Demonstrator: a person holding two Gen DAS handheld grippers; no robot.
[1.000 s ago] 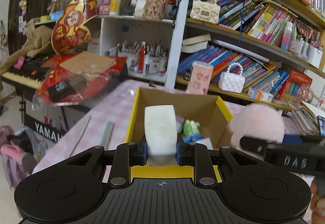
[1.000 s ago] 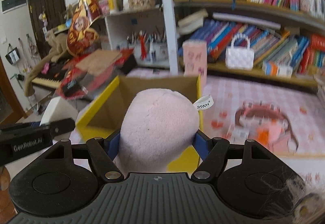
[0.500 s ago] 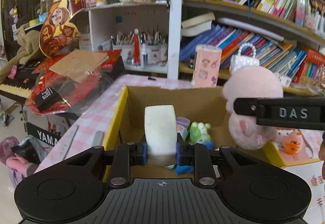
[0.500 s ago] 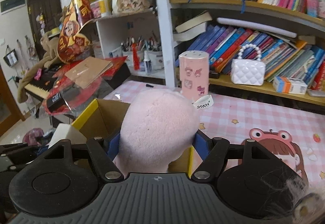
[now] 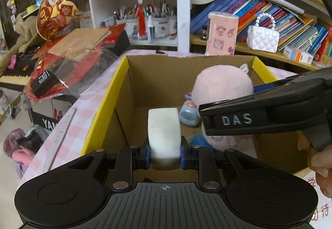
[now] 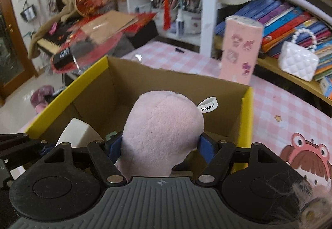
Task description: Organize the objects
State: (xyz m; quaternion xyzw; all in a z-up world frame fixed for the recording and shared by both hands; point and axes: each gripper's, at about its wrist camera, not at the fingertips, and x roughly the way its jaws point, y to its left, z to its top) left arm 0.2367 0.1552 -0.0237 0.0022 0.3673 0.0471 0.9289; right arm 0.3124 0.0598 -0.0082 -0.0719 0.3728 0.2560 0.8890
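A white block [image 5: 164, 135] is clamped between the fingers [image 5: 147, 156] of the left gripper [image 5: 164, 157], held over the open cardboard box [image 5: 103, 104] with yellow flaps that stands on the pink checked worktop [image 5: 78, 121]. To the right, a pink plush [image 5: 222, 87] is seen over the box at the right gripper [image 5: 269, 112], whose finger marked "DAS" crosses in front of it. A small blue toy [image 5: 187, 113] lies on the box floor between block and plush.

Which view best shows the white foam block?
Left wrist: the white foam block fills centre frame, clamped in the left claw over the yellow-rimmed cardboard box. Right wrist shows only its corner.
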